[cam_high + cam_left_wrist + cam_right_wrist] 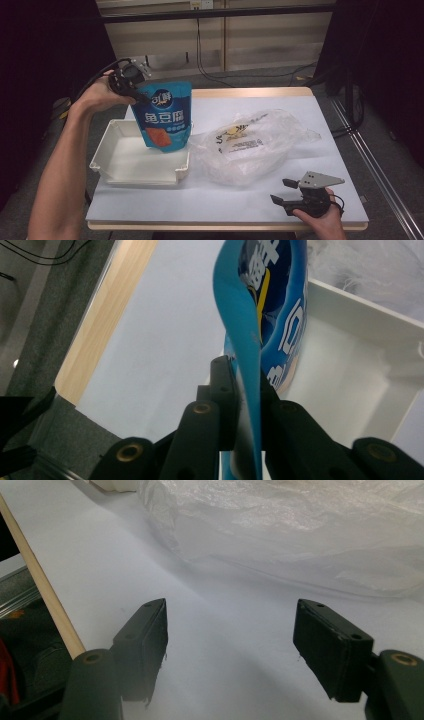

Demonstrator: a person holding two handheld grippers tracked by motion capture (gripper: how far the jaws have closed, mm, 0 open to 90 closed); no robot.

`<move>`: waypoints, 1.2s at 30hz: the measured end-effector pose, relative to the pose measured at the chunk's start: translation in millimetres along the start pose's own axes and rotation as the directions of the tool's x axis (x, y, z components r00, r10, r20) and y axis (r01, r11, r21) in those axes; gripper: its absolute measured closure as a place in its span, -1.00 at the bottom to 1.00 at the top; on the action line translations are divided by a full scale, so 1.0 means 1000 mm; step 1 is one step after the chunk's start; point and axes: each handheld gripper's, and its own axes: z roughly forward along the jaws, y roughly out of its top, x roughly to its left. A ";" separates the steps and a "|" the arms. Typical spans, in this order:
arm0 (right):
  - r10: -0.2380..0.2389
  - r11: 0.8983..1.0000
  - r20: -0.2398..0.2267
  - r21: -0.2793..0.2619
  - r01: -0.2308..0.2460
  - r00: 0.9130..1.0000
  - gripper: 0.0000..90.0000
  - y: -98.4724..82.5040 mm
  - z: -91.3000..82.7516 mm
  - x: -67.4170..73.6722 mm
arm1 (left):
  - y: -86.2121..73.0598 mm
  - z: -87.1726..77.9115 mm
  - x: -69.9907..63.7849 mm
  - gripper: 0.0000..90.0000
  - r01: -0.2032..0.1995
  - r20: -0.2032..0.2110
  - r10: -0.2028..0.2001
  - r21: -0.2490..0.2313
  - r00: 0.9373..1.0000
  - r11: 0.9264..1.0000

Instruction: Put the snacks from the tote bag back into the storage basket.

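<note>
Blue pouch hangs upright from your left gripper, its jaws pinched on the upper left edge; bottom dangles over the white tray. Your right gripper rests wide open, holding nothing, near the plastic bag.

Snack pouch hanging over tray at table's left, plastic bag just right of tray, right gripper near front edge

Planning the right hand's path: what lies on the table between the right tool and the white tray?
In the high view, the crumpled clear plastic bag lies between the right tool and the white tray; near the tool, the table is bare.
</note>
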 end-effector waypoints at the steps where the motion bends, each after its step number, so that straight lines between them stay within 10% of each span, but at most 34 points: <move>1: -0.002 1.000 -0.001 0.002 0.002 1.000 -0.33 0.000 0.000 0.000 | -0.002 0.000 0.001 0.79 0.019 0.003 -0.019 -0.012 1.000 1.000; 10: -0.002 1.000 -0.002 -0.004 0.002 1.000 -0.33 0.000 0.000 0.001 | -0.013 0.003 0.002 -0.08 0.150 0.009 -0.150 -0.084 0.989 0.985; 20: 0.001 1.000 0.002 -0.013 -0.001 1.000 -0.33 0.000 -0.002 0.000 | -0.018 -0.001 -0.006 -0.64 0.194 0.015 -0.195 -0.179 0.981 0.964; 28: 0.002 1.000 0.006 -0.016 -0.001 1.000 -0.34 0.001 -0.002 -0.001 | -0.027 -0.008 -0.017 -0.75 0.265 0.010 -0.273 -0.272 0.962 0.925; 31: 0.003 1.000 0.004 -0.016 -0.003 1.000 -0.34 0.001 -0.002 -0.001 | -0.033 -0.008 -0.022 -0.75 0.251 -0.014 -0.265 -0.274 0.964 0.928; 36: 0.003 1.000 0.007 -0.017 -0.003 1.000 -0.34 0.001 -0.003 -0.001 | -0.042 -0.008 -0.029 -0.80 0.288 -0.005 -0.305 -0.315 0.952 0.904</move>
